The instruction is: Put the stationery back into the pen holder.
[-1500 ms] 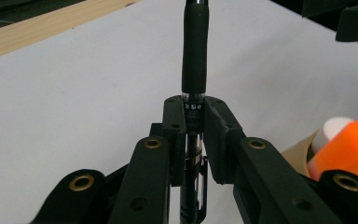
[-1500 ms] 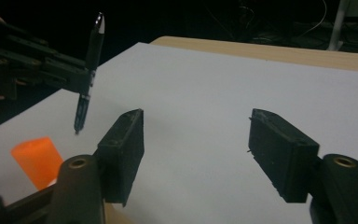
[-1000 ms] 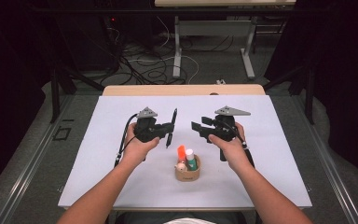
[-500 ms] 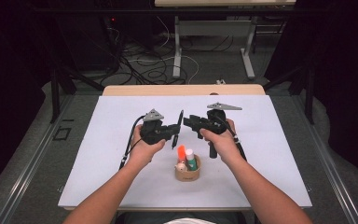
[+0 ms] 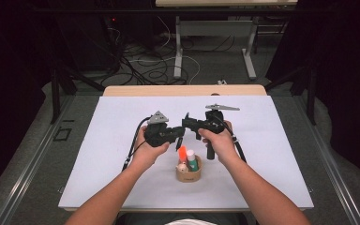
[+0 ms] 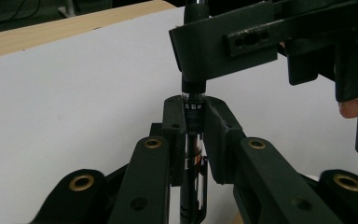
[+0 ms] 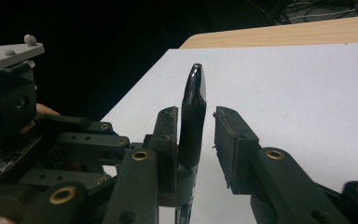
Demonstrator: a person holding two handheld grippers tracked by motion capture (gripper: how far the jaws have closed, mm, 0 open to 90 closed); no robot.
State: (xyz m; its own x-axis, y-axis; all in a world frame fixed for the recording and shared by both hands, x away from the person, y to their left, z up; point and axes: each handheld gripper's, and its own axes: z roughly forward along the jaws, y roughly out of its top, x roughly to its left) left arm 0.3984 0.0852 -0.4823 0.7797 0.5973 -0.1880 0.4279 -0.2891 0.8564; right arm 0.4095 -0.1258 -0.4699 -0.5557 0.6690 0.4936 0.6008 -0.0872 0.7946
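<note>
Left gripper is clamped on the barrel of the black pen, which stands upright above the white table, cap end up, just behind the small wooden holder. Moving right: the right gripper comes in level from the other side, its jaws closing around the cap, one pad touching, the other not quite.

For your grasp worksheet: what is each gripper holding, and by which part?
Left gripper clamps the black pen by its barrel. Right gripper, jaws just closing, brackets the cap end, one pad apart.
</note>
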